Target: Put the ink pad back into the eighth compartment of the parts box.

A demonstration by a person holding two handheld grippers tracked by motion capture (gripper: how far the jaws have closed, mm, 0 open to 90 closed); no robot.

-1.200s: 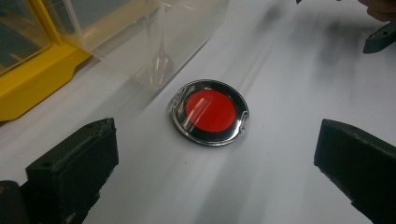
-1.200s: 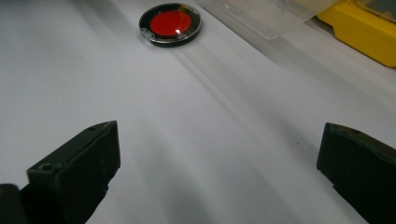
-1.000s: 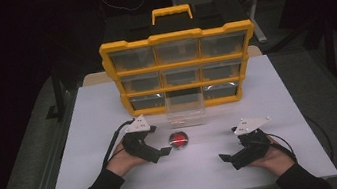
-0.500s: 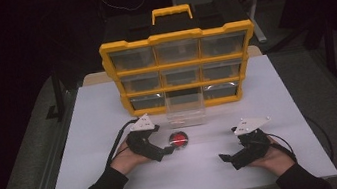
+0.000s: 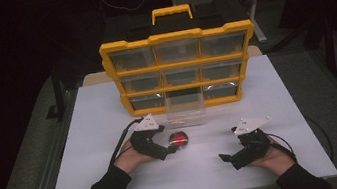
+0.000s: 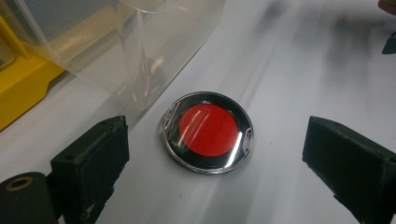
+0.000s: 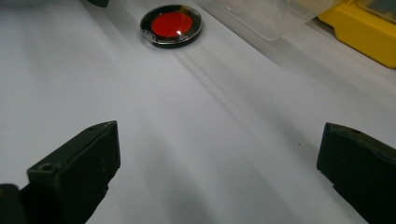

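A round disc with a red centre, black ring and clear cover lies flat on the white table, in front of a pulled-out clear drawer. My left gripper reaches it from the left. In the left gripper view the disc sits between the two black jaws of the left gripper. The jaws have just been closing, and a gap still shows on each side of the disc. My right gripper rests open on the table to the right, with the disc far ahead of the right gripper.
A yellow organizer with rows of clear drawers stands upright at the back of the table, its black handle on top. Its bottom middle drawer juts out toward the disc. Bare white tabletop lies between the two hands.
The left gripper has crept a little toward the red disc. The right gripper has stayed where it was.
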